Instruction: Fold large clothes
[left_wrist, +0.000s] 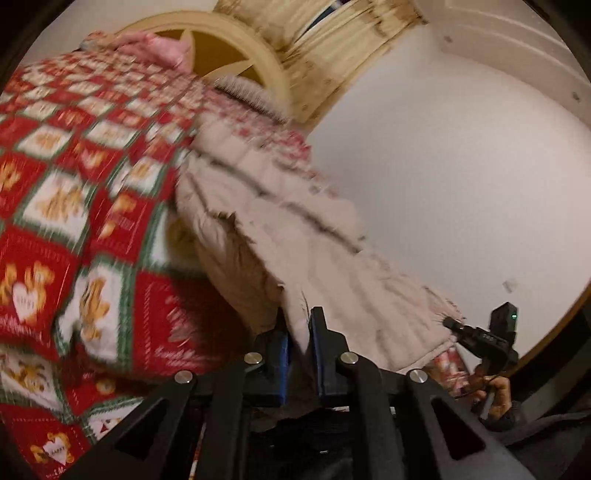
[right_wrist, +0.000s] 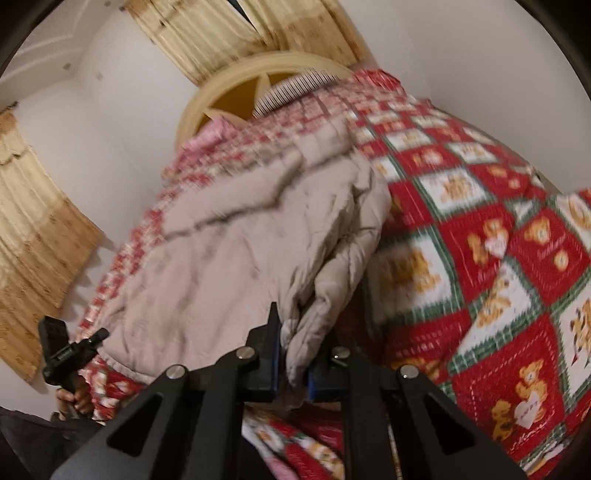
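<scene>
A beige quilted jacket (left_wrist: 280, 221) lies across a bed, blurred in both views. My left gripper (left_wrist: 301, 334) is shut on a fold of its near edge, with beige cloth pinched between the blue pads. In the right wrist view the same jacket (right_wrist: 240, 240) bunches into a thick fold, and my right gripper (right_wrist: 295, 350) is shut on it. Both held edges stand lifted off the bed. Each view shows the other gripper at the jacket's far corner.
A red, green and white teddy-bear blanket (left_wrist: 55, 184) (right_wrist: 480, 240) covers the bed under the jacket. A round yellow headboard (right_wrist: 229, 96) and a pink pillow (right_wrist: 210, 136) stand at the far end. Yellow curtains (right_wrist: 33, 229) and a white wall (left_wrist: 461, 166) lie beyond.
</scene>
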